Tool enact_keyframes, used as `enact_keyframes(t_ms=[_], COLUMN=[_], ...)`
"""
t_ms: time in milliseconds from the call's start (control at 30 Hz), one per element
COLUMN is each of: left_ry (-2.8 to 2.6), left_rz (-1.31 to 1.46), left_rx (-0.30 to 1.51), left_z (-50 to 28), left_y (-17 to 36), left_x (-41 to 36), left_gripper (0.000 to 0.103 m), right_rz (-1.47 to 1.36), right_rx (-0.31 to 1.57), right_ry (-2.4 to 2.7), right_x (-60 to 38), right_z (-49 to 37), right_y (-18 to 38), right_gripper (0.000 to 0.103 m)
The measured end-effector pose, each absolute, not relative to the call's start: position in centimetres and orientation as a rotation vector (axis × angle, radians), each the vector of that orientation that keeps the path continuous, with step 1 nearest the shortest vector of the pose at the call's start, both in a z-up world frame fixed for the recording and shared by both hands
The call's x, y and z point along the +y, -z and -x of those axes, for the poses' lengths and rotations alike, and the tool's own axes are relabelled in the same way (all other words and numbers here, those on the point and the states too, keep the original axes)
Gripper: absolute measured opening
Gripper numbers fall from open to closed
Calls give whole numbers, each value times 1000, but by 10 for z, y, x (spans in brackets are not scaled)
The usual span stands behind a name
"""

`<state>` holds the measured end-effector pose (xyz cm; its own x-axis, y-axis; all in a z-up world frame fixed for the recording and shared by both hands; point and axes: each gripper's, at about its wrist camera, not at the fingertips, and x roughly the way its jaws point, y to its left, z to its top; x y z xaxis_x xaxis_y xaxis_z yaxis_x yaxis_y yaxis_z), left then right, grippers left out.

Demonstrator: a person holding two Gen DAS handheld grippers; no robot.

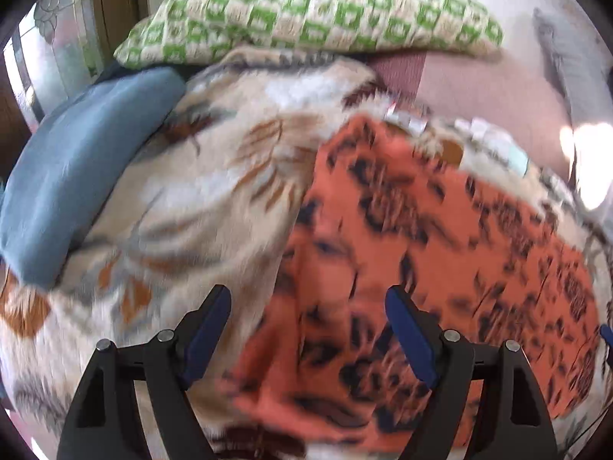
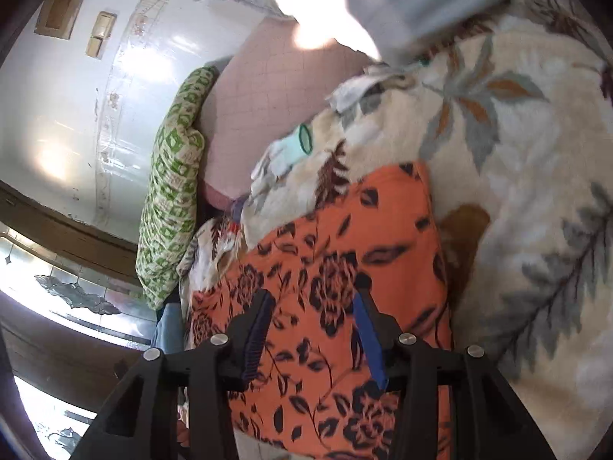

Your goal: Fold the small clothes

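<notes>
Lying spread on the blanket [image 1: 199,191], the orange cloth [image 1: 440,268] with its dark flower print is the landmark for everything else. The left view is blurred. There, the left tool [image 1: 308,335] hangs above the cloth's near left part, its blue-padded fingers [image 1: 208,339] wide apart with nothing between them. Left of the cloth, a blue pillow [image 1: 72,176] rests on the blanket. Beyond the cloth, a green-checked pillow [image 1: 306,15] lies against the wall.

From the right view, the right tool [image 2: 312,331] is over the cloth [image 2: 345,268] too, fingers apart and holding nothing, with the flower print showing between them. Whether the tips touch the fabric I cannot tell. Past the cloth's far edge, small pale items [image 2: 291,149] sit on the blanket [image 2: 517,153], too unclear to name. Further on from the cloth is a pink sheet [image 2: 264,107], with the green pillow [image 2: 172,191] beside it.
</notes>
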<state>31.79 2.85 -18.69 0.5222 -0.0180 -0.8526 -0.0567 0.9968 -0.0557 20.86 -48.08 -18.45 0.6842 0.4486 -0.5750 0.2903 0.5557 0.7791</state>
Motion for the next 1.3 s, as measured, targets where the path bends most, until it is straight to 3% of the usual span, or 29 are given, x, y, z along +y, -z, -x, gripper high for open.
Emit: enact_keyframes(t_ms=[67,100,167,200,433,700,867,1033,1133,1300], left_ry=[-40,-27,-22,-30,-167,-214,-31,-26,-79,-85], left_rz=[36,57,83,79,284,469,358,128,5,48], left_rx=[1038,1037,1024,1031,933,806,774,905,977,921], left_z=[-320,-322,-318,-318,-287,-275,-283,-294,-299,-291], left_y=[210,220,216,212,191,180,170,194,215,199], left_x=[33,40,44,43,98,132,75,19,13,18], left_gripper=[88,92,94,94,94,93,93,93,94,94], right_rz=[-1038,-1052,-1098,-1135,-1074,-1000,-987,-916,-865,-854], right_rx=[942,966,949,952,900,1069,1014,985,1060,1106], right_ry=[-63,-38,-41,-53,-170,-166,-218,-370,-400,-386], right_x=[-471,-469,-477,-483,-466,-430,-421,-375,-345,-337], right_z=[-185,-172,-159,-158,-162,-188,-194,-212,-225,-228], right_y=[212,226,248,253,220,244,228,213,225,236], right_gripper=[48,44,23,20,25,24,26,26,26,24])
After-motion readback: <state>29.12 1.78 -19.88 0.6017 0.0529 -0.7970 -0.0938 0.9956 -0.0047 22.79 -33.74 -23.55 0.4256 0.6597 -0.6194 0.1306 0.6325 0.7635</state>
